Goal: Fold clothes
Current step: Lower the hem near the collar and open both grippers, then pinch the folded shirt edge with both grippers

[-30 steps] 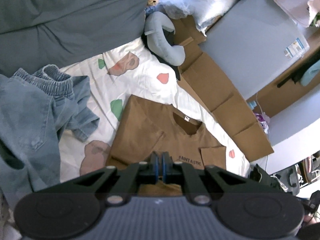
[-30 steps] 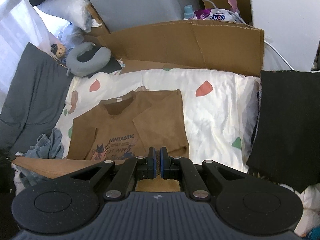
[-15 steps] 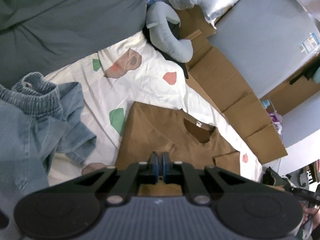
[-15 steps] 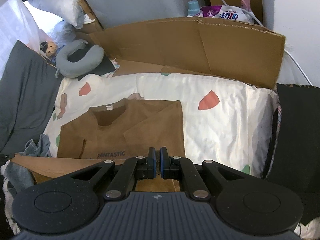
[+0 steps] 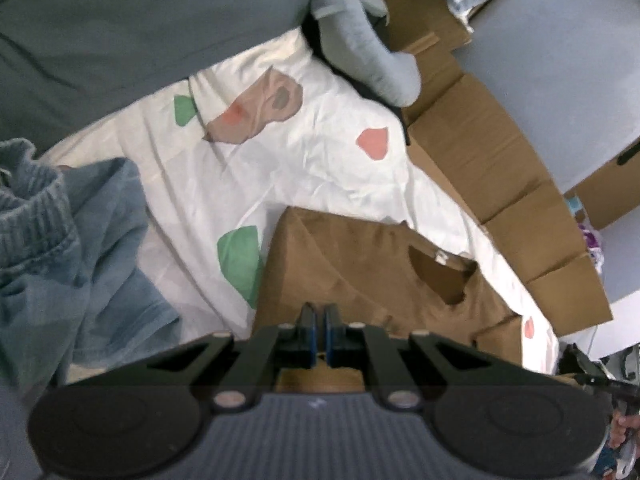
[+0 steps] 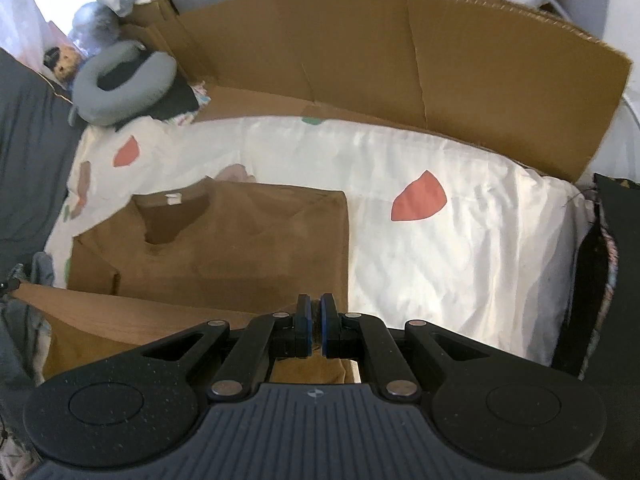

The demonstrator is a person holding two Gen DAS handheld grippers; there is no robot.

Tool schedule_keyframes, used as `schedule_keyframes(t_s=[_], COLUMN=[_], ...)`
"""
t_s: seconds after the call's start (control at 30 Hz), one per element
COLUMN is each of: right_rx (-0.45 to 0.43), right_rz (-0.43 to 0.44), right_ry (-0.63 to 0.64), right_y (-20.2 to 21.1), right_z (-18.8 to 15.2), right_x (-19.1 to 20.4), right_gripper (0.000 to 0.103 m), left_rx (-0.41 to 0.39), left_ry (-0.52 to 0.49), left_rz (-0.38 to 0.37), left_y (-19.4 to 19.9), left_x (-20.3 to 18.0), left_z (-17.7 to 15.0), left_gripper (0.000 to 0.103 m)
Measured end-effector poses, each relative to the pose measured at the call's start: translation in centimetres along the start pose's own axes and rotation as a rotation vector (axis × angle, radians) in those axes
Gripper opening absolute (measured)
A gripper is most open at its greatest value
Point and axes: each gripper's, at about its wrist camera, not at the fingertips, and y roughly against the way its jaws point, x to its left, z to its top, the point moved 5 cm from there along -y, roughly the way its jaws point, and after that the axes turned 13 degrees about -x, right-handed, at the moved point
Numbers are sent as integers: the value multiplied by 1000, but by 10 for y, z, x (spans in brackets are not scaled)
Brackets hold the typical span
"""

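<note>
A brown T-shirt [image 5: 360, 264] lies on the white patterned sheet [image 5: 304, 168], collar toward the cardboard, sleeves folded in. My left gripper [image 5: 319, 320] is shut on the shirt's bottom hem at its left corner. My right gripper [image 6: 316, 320] is shut on the hem at the right corner, and the shirt [image 6: 248, 248] shows in that view with the lifted hem edge stretching to the left. The hem is carried over the shirt's lower half, hiding the chest print.
Blue jeans [image 5: 60, 248] are heaped left of the shirt. A grey neck pillow [image 6: 120, 88] and flattened cardboard [image 6: 400, 60] line the far side. A dark blanket [image 5: 120, 32] lies at the far left, a black cloth [image 6: 616, 280] at the right.
Both grippers have carried the shirt's hem forward toward the collar. The printed chest has gone out of sight under the fold.
</note>
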Motion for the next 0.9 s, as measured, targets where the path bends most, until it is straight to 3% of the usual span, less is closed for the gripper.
schedule_keyframes(t_s=[0.4,0.5,0.57,0.6,0.67,0.77,0.9], right_rx=[26,3,-40,-61,-93,-107,-82], right_rz=[-54,-79,-85,-83,-81,-76,-80], right_ry=[-20,-31,-47,-60,-77,-55,-26], right_y=[-72,-80,-78,-76,-72,-66,-66], right_z=[-9,-14,-15,-16,-17,-22,-35], right_x=[-19,-23,-26,-27,-28,-25,-22], right_gripper=[3,6,9,10,22,42,45], left_rx=[-3,-25,-42,-49,-58,-54,-17], left_ry=[-25,-43,-18,-16,-55,-120,-167], left_rz=[6,-6,-17,-17,-6,11,25], left_y=[-63,-61,-54,-50,-45,-42,-48], left_x=[24,28,33,35,36,34,32], left_z=[-9,-9,-7,-7,-9,-15,-28], left_gripper=[7,20,38,43,56,62,63])
